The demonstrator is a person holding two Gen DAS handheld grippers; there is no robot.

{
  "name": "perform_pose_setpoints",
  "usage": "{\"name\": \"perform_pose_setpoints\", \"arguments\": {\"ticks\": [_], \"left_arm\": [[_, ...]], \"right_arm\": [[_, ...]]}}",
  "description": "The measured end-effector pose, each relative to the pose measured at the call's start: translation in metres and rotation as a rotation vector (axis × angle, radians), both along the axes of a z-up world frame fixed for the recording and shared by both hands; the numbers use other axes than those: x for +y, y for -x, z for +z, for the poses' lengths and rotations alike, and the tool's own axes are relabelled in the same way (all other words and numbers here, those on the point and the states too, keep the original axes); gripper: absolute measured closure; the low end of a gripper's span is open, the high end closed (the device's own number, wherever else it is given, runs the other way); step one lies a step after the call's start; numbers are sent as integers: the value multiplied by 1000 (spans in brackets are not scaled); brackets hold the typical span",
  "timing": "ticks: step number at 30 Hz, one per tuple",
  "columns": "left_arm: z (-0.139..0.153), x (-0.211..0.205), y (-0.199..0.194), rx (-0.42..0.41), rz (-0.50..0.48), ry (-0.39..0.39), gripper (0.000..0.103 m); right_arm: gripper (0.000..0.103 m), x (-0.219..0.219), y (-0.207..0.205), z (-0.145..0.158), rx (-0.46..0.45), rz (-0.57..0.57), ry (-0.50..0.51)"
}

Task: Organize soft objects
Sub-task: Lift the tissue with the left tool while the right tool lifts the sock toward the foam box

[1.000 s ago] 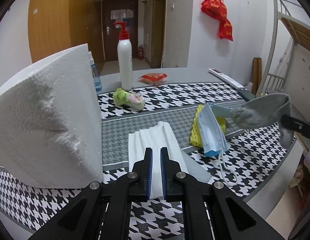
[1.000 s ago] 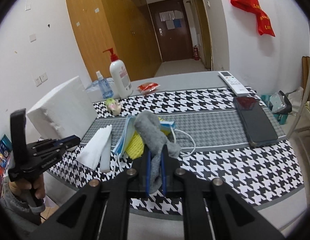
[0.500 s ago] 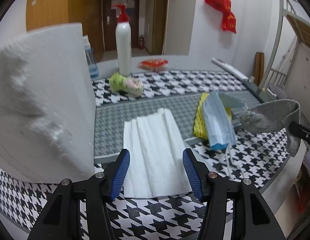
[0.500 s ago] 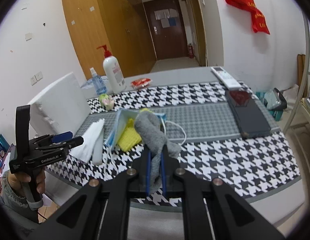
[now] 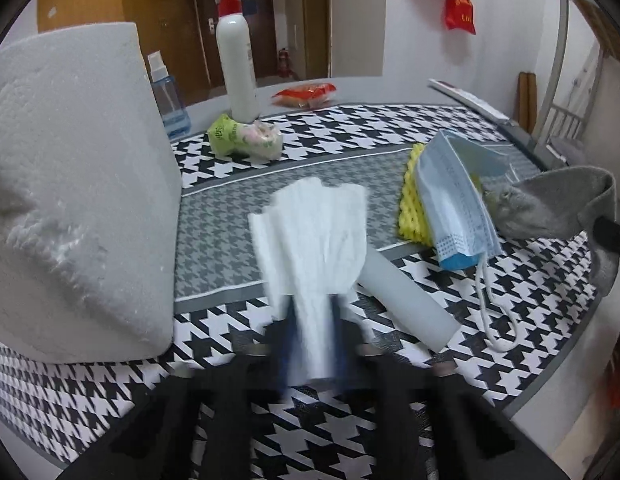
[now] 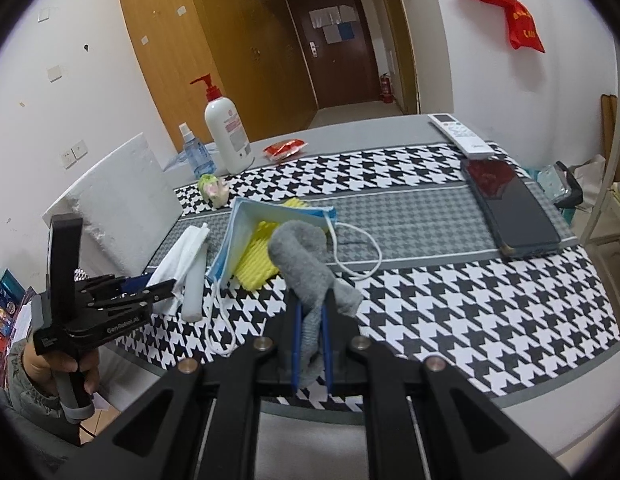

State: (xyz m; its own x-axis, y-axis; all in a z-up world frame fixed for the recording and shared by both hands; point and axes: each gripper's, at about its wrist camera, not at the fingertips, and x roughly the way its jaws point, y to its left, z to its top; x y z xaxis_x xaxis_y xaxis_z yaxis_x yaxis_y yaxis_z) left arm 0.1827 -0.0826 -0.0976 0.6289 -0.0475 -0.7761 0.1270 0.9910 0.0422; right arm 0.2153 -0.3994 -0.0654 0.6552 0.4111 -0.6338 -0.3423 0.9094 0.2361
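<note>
sorting looks barely begun: left tongs (image 5: 314, 344), blurred, clamped on the white tissue (image 5: 318, 236); right tongs (image 6: 312, 344) clamped on the grey sock (image 6: 305, 264). face mask (image 6: 245, 236) and yellow cloth (image 6: 257, 260) lie loose on the worktop (image 6: 450, 288).

Right gripper (image 6: 312, 344): black frame, two angular black arms spreading toward the camera, round silver screws on each arm, thin blue fingers (image 6: 297, 344) with black backing. Left gripper (image 6: 149, 286): black body, white "GenRobot.AI" lettering on the side, tall flat black upright at the rear, blue pad on one finger, grey handle end below. In its own view the left gripper (image 5: 314, 344) is motion-blurred; black frame and blue pads only. Left hand (image 6: 59, 364): bare skin, grey-green sleeve at the wrist.
</note>
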Motion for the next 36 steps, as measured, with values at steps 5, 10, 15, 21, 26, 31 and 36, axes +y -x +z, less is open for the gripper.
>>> {"name": "perform_pose_setpoints", "arguments": {"ticks": [5,10,15,21,26,31,36], "left_arm": [[12,10,9,-60,-6,63,97],[38,12,23,-149,-16,65,97],[57,9,33,-199,-46,92,97],[73,6,40,-256,-80,124,97],[81,4,46,-286,-106,129,97],[91,8,52,-317,-121,136,97],[102,16,55,-351,-122,142,97]], "right_arm": [[92,1,2,5,-22,0,-41],[92,2,7,16,-56,-18,-67],[92,1,18,29,-100,-33,-98],[92,7,29,38,-137,-42,-87],[92,12,33,45,-166,-55,-85],[92,20,37,55,-205,-56,-78],[92,29,40,65,-232,-50,-76]]}}
